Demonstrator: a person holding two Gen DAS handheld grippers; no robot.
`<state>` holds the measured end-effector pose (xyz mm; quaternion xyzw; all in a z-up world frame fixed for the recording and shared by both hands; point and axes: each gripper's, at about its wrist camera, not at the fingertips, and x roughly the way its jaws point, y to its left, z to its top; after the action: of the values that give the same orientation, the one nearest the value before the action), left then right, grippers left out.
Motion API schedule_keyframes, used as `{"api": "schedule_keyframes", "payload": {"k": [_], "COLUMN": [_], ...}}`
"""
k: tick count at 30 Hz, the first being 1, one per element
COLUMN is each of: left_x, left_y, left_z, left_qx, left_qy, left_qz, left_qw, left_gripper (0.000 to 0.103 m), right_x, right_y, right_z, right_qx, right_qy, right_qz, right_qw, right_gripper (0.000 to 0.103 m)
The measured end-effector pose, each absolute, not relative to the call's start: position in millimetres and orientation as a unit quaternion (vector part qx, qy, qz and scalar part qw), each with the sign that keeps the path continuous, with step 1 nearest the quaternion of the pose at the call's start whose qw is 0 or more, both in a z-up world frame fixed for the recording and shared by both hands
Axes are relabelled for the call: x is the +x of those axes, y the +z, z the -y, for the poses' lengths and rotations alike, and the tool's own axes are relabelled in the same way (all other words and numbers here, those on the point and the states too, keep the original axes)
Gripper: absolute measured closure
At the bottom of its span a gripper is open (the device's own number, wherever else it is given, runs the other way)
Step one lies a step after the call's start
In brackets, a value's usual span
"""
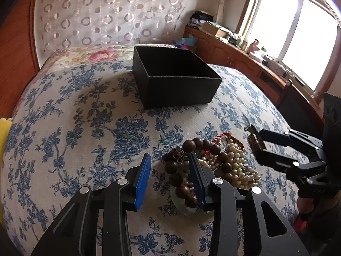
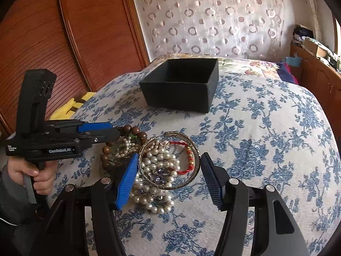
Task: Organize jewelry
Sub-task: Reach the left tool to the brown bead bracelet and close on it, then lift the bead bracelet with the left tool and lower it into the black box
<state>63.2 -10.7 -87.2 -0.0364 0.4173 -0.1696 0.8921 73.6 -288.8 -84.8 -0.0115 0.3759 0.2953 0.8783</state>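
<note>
A pile of jewelry lies on the floral bedspread: a brown wooden bead bracelet, white pearl strands, a red cord bracelet and a gold metal bangle. An open black box stands beyond the pile; it also shows in the right wrist view. My left gripper is open, its right finger resting among the wooden beads. My right gripper is open with its fingers on either side of the bangle, which stands tilted above the pearls. In the left wrist view the bangle sits between the right gripper's fingers.
The bed has a wooden headboard panel on the left and a patterned curtain behind. A yellow object lies at the bed's left edge. A wooden cabinet with clutter runs under the window at right.
</note>
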Motion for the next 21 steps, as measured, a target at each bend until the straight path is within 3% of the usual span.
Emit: {"api": "schedule_keyframes", "payload": {"k": [3, 21], "left_x": [63.3, 55.3], "left_y": [-86.6, -11.7], "left_z": [13.7, 17.5], "left_qx": [-0.030, 0.006], "left_qy": [-0.170, -0.157], "left_qz": [-0.419, -0.317], "left_qw": [0.891, 0.935], "left_gripper": [0.092, 0.093], "right_x": [74.2, 83.9], "right_y": [-85.0, -69.6], "right_z": [292.0, 285.6], "right_qx": [-0.009, -0.028], "right_qy": [0.294, 0.295], "right_qz": [-0.375, -0.356], "right_qw": [0.879, 0.886], "right_gripper": [0.041, 0.041]}}
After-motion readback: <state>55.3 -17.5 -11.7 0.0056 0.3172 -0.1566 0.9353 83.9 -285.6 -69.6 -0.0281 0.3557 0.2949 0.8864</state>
